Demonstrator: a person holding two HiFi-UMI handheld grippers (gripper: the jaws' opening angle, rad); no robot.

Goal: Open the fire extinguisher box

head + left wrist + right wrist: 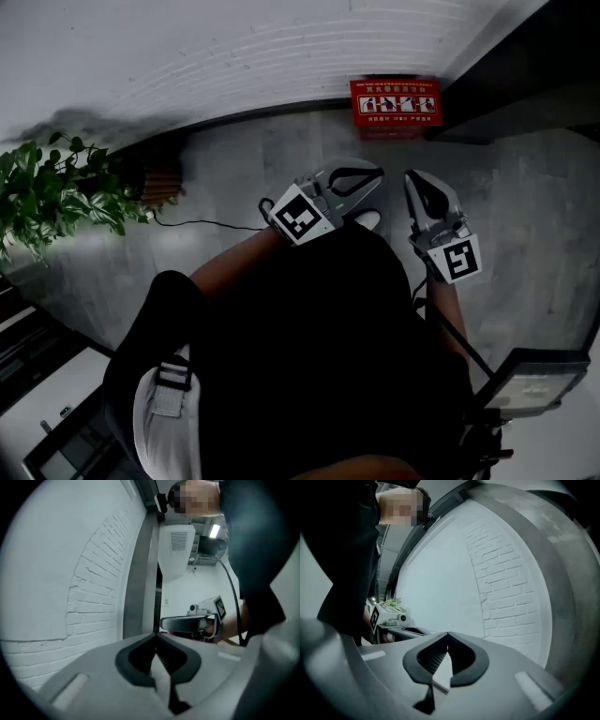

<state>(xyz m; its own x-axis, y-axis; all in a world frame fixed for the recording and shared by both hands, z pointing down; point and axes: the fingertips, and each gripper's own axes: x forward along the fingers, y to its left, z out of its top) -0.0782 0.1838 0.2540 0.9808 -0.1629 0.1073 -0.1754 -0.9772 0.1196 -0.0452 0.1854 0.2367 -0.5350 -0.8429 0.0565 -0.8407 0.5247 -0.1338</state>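
Note:
The fire extinguisher box (397,103) is red with white pictograms on its front. It stands on the grey floor against the white brick wall, straight ahead and well beyond both grippers. My left gripper (375,174) is held at waist height and points toward the box, shut with nothing in it. To its right, my right gripper (418,180) is also shut and empty. In the left gripper view the jaws (156,634) meet tip to tip, and the right gripper (187,623) shows beyond them. In the right gripper view the jaws (447,634) are likewise closed together.
A potted green plant (56,192) stands at the left by the wall, with a thin cable (206,223) running across the floor from it. A dark wall panel (525,66) rises right of the box. A grey device (534,380) sits at the lower right.

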